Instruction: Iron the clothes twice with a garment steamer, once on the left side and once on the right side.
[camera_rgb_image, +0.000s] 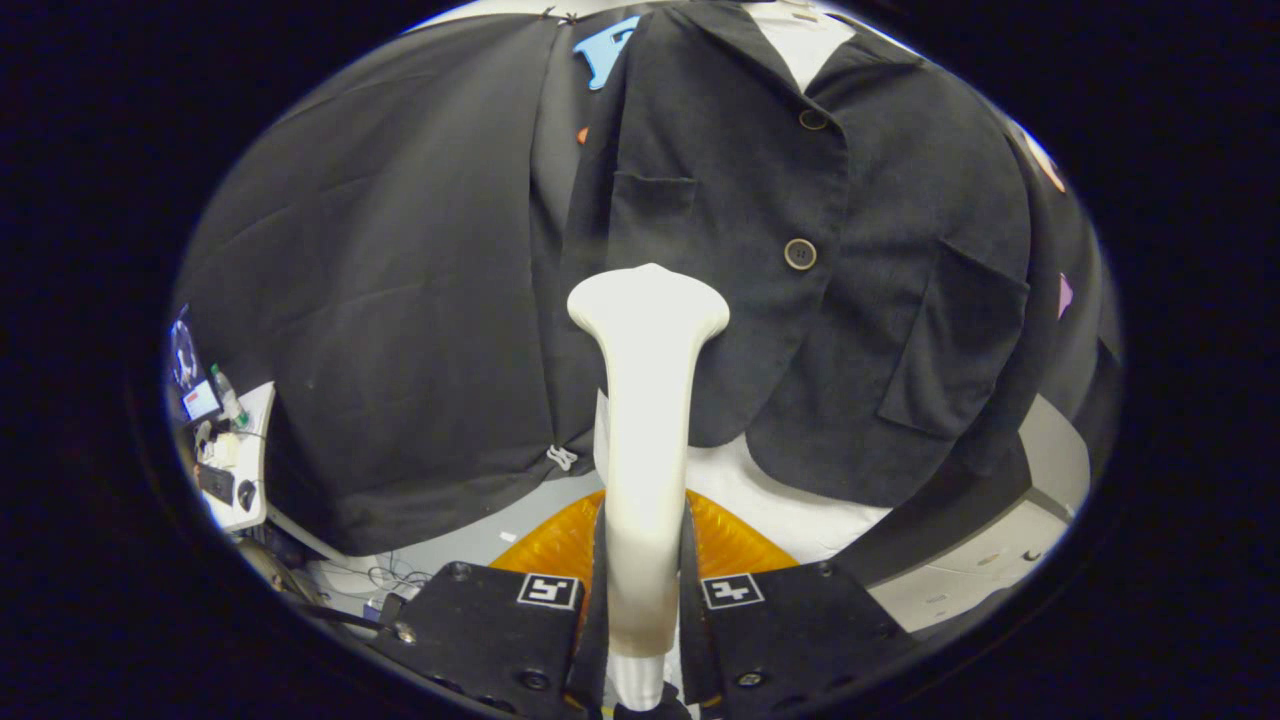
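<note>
A dark buttoned jacket (860, 250) hangs on a white form straight ahead, with two round buttons down its front and a patch pocket on each side. My gripper (645, 580) is shut on the handle of a cream garment steamer (645, 400), which stands up between my fingers. The steamer's flared head sits near the lower part of the jacket's left panel, just under the chest pocket and left of the lower button. Whether the head touches the cloth I cannot tell.
An orange ribbed base (730, 545) lies under the white form, just beyond my fingers. A white side table (245, 470) with a bottle and small devices stands off to the left. A white cabinet (985, 570) sits low to the right.
</note>
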